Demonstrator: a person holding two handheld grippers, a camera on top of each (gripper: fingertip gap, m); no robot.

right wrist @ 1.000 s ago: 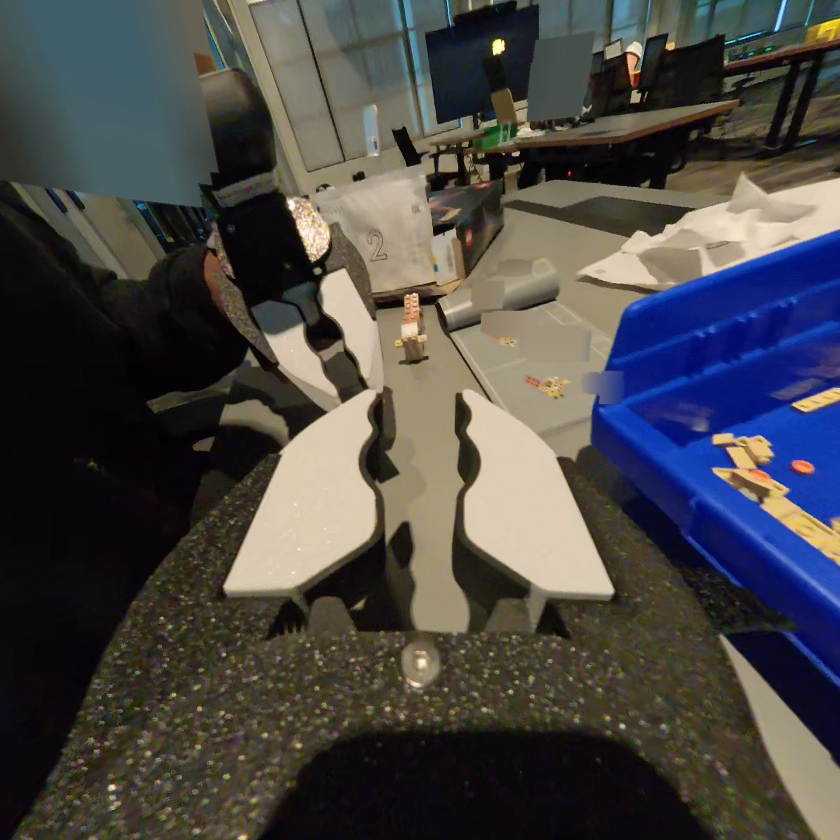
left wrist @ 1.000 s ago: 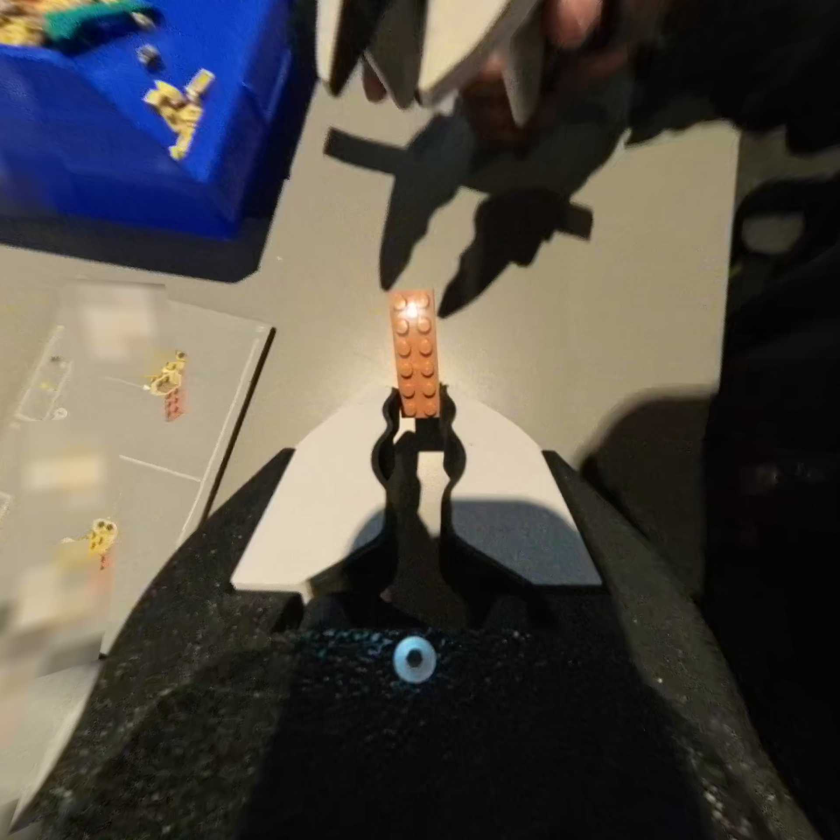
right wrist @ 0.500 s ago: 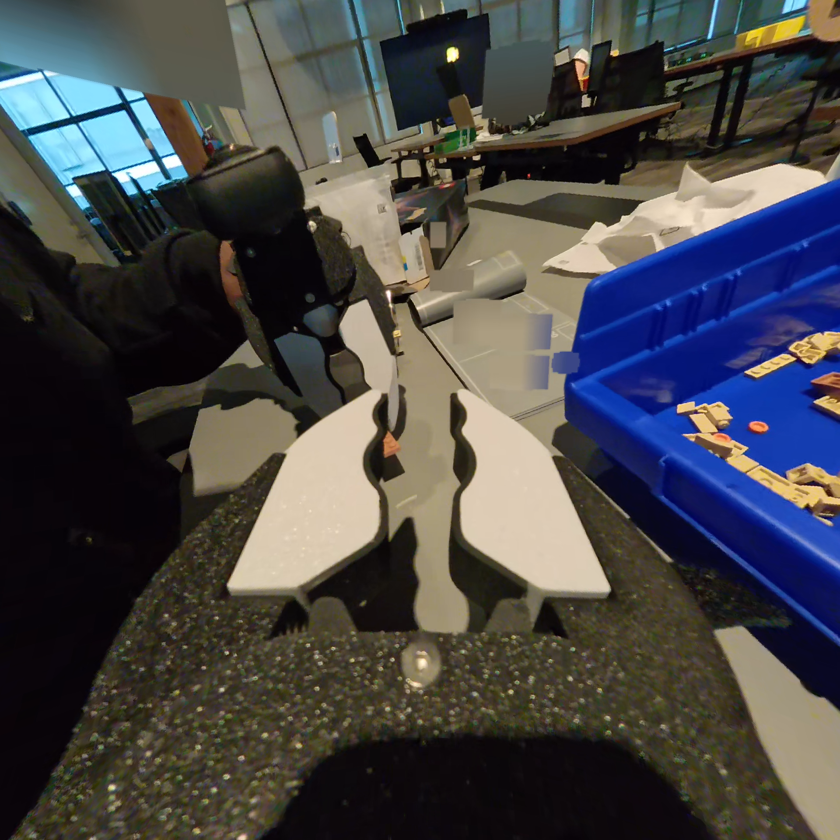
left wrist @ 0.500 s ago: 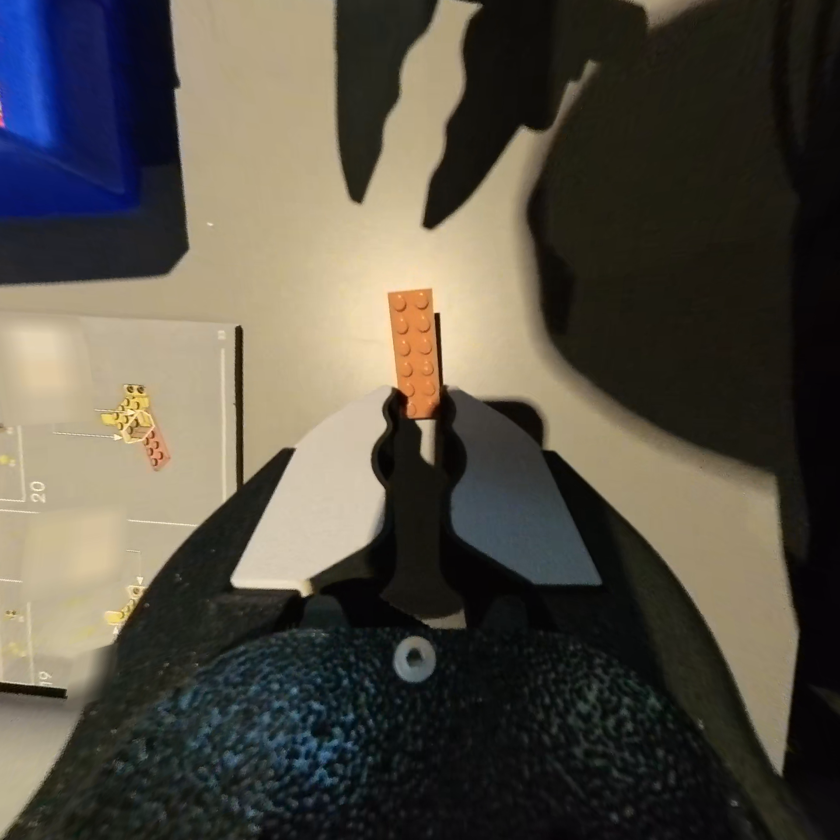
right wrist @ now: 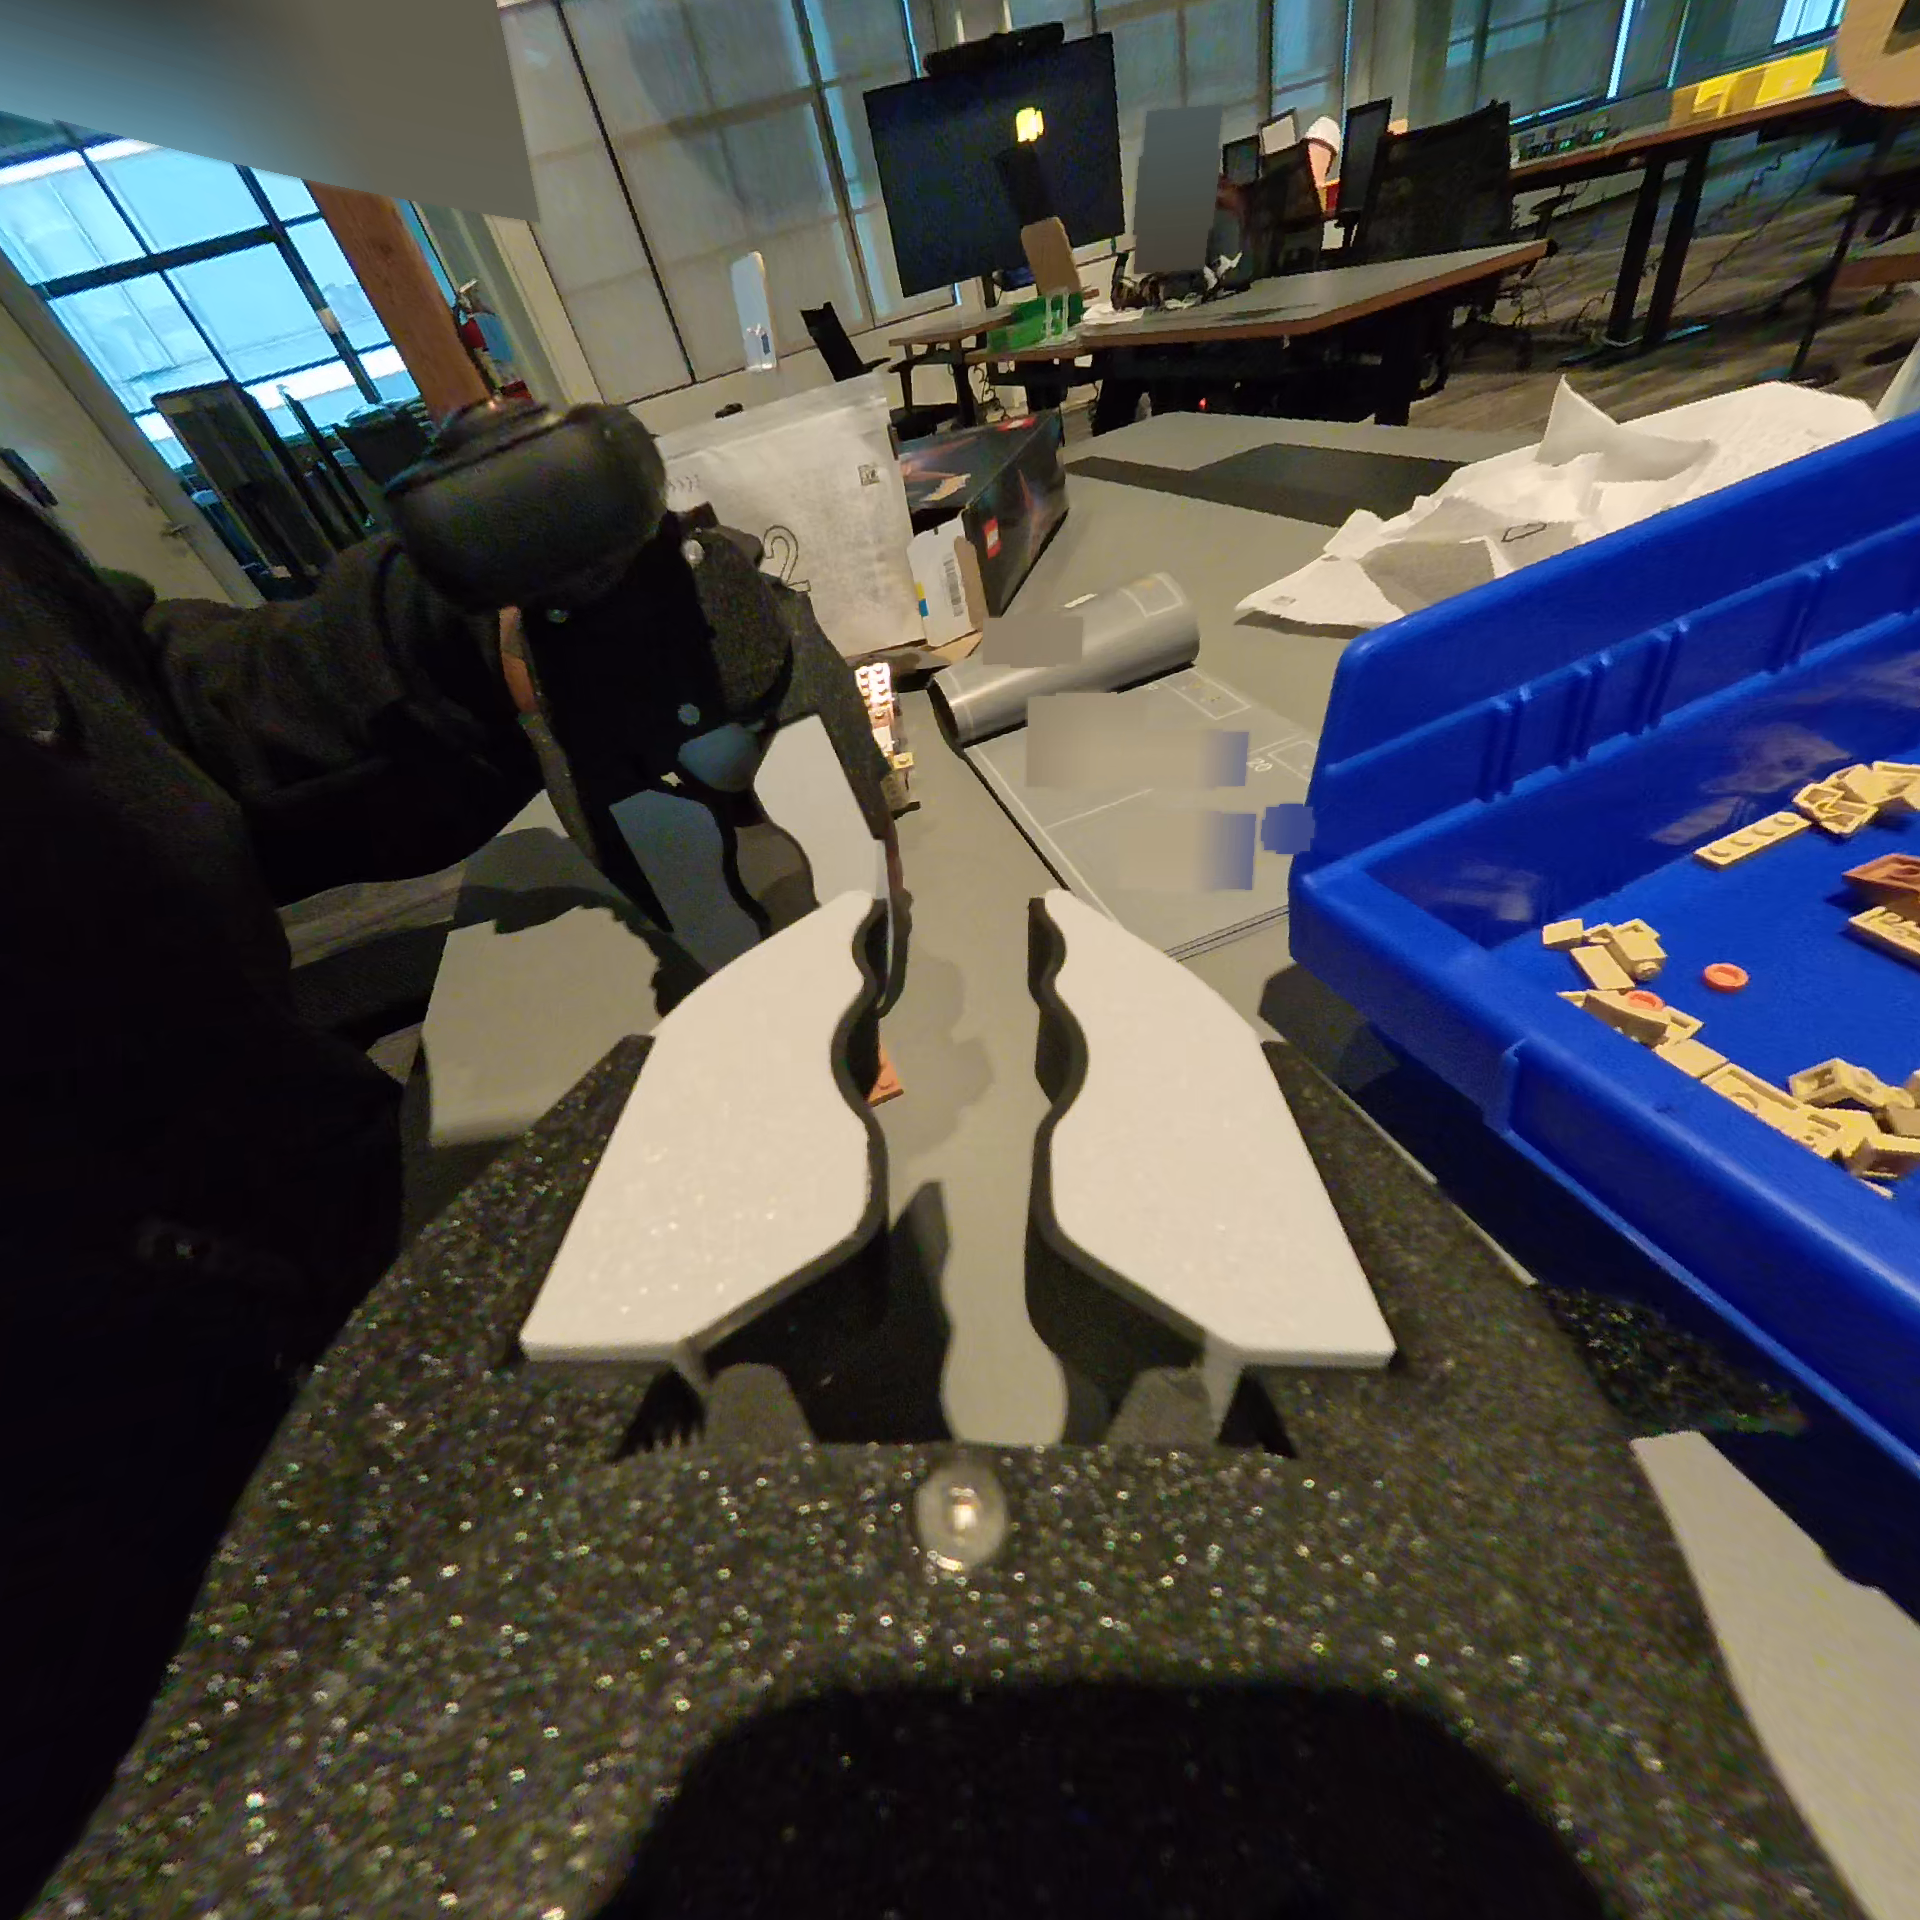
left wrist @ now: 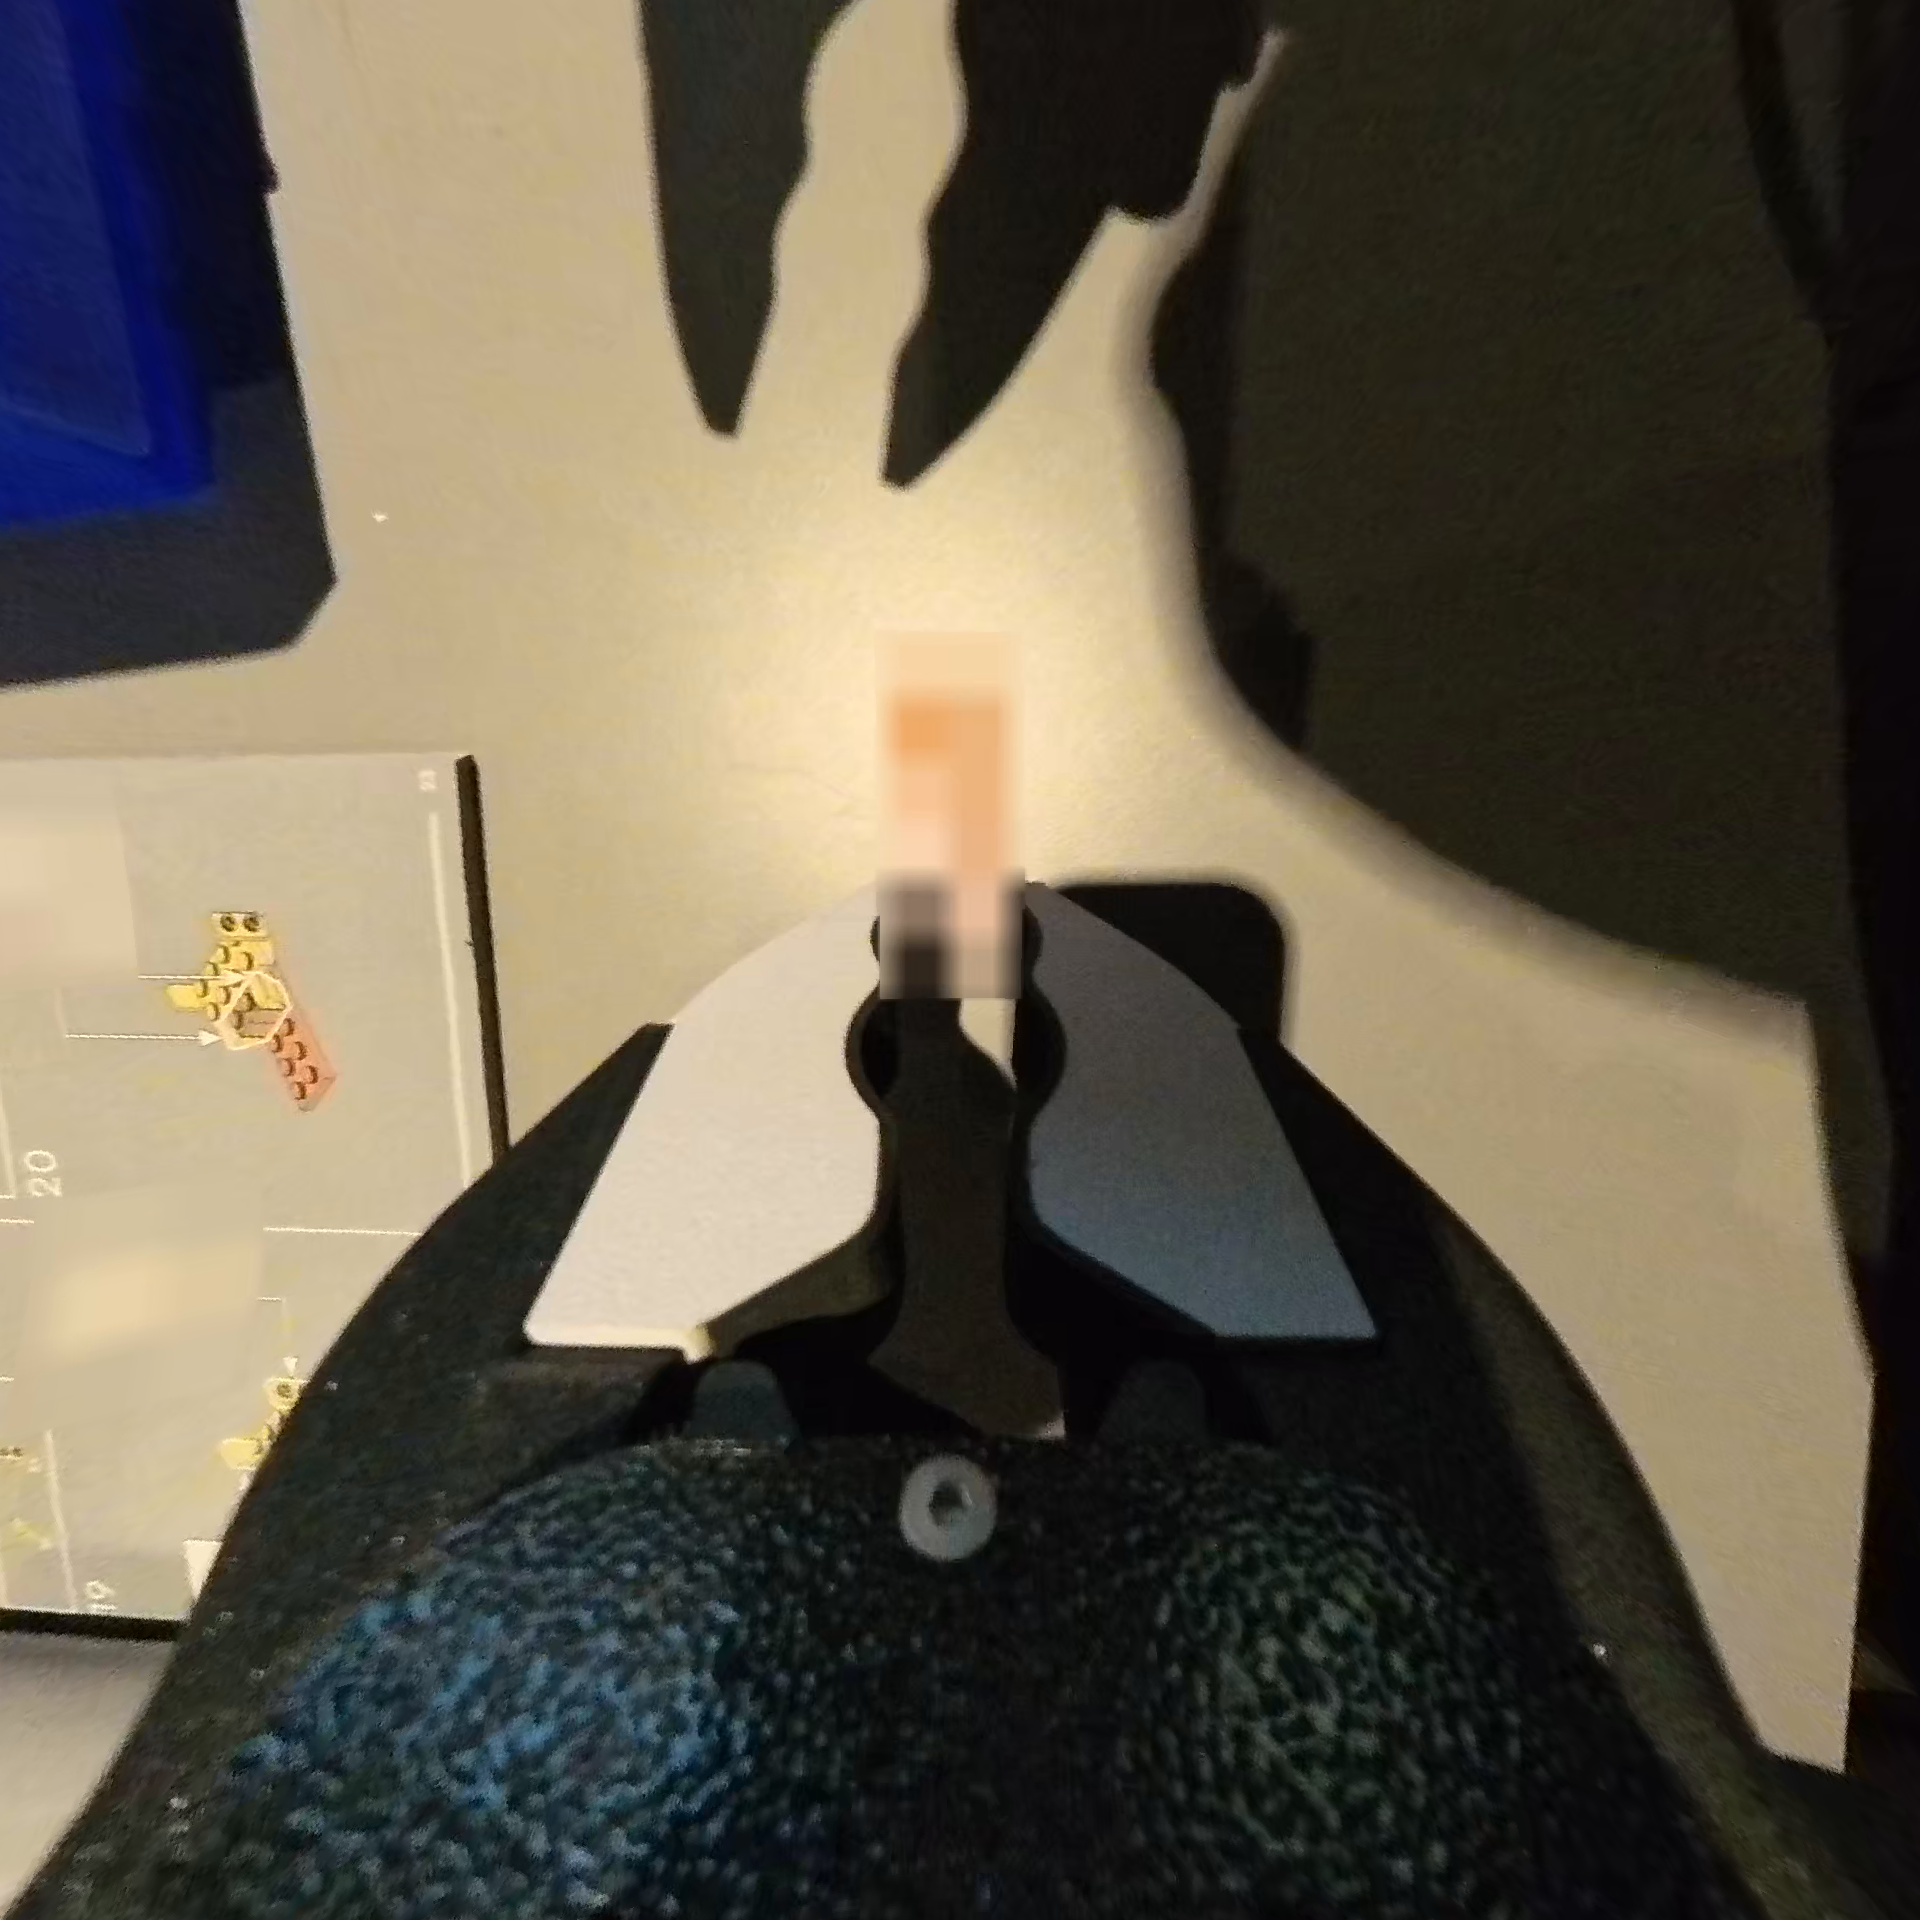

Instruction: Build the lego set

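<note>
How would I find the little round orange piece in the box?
Look at the big blue bin right of the right gripper. On its floor, among the tan lego bricks, lies the small round orange piece, the only round, bright one there.

Lighting and picture quality, both wrist views

Left wrist view: dim, with a warm pool of light on the tabletop [left wrist: 644,582]; hard black shadows, two of them pointed, fall from above and the right; soft motion blur throughout; a mosaic patch covers the orange plate [left wrist: 943,821]. Right wrist view: brighter, cool daylight from the tall windows [right wrist: 197,301]; sharp centre, bowed wide-angle edges; sparkle on the right gripper [right wrist: 951,997] housing; dark sleeve [right wrist: 260,707] underexposed.
</note>
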